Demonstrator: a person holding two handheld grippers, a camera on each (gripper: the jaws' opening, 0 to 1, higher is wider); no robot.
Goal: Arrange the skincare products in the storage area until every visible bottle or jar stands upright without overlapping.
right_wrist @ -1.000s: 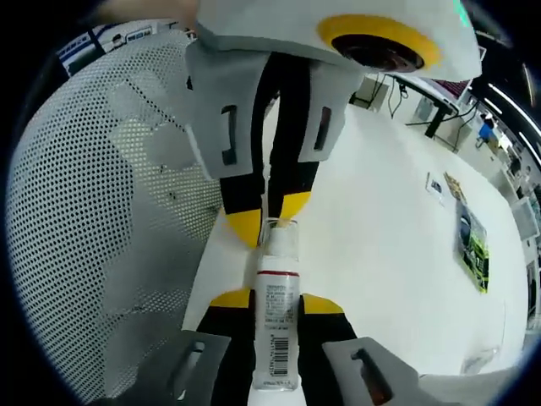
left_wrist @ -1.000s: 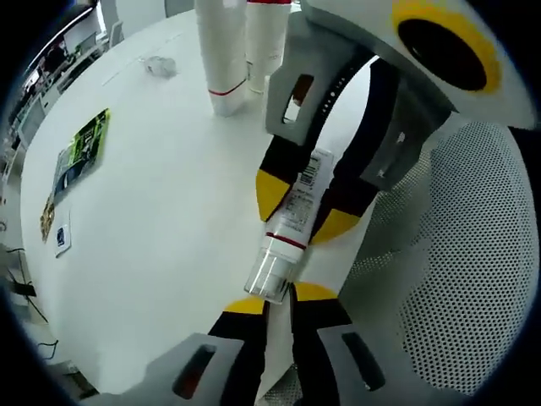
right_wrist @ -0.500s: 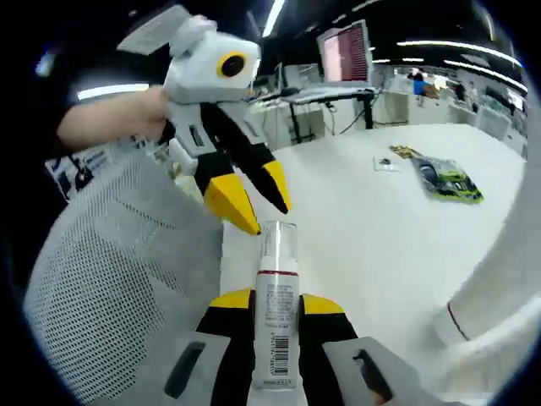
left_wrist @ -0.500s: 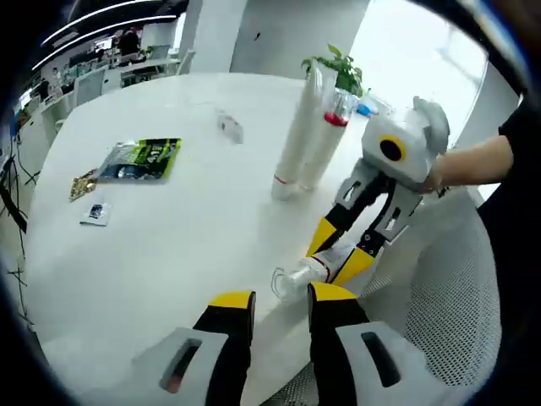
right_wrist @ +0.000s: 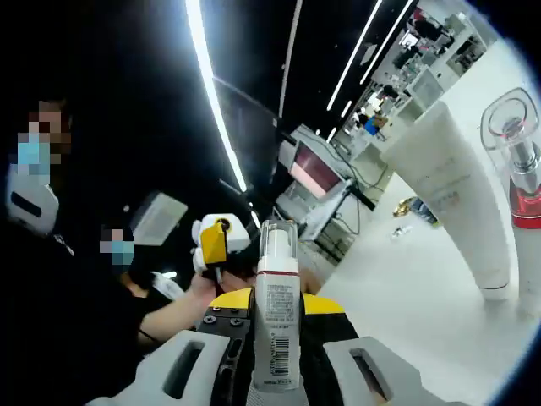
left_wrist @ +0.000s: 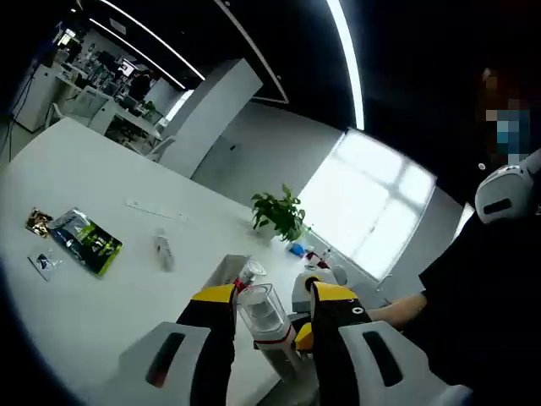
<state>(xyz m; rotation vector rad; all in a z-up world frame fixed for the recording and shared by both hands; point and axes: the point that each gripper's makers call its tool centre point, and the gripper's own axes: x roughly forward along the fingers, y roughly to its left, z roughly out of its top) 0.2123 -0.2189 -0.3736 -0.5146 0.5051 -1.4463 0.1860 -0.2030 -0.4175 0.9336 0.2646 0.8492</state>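
White pump bottle (right_wrist: 276, 326) clamped in right gripper (right_wrist: 277, 306) jaws; left gripper (left_wrist: 272, 298) jaws apart; white tube (right_wrist: 457, 199) upright on table (right_wrist: 423, 304).

White round table (left_wrist: 76, 194), green packet (left_wrist: 84, 239), small sachets (left_wrist: 40, 264), potted plant (left_wrist: 281, 216), standing tubes (right_wrist: 456, 194)

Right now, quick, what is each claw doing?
Left claw: open, holding nothing.
Right claw: shut on the white pump bottle with the clear cap.
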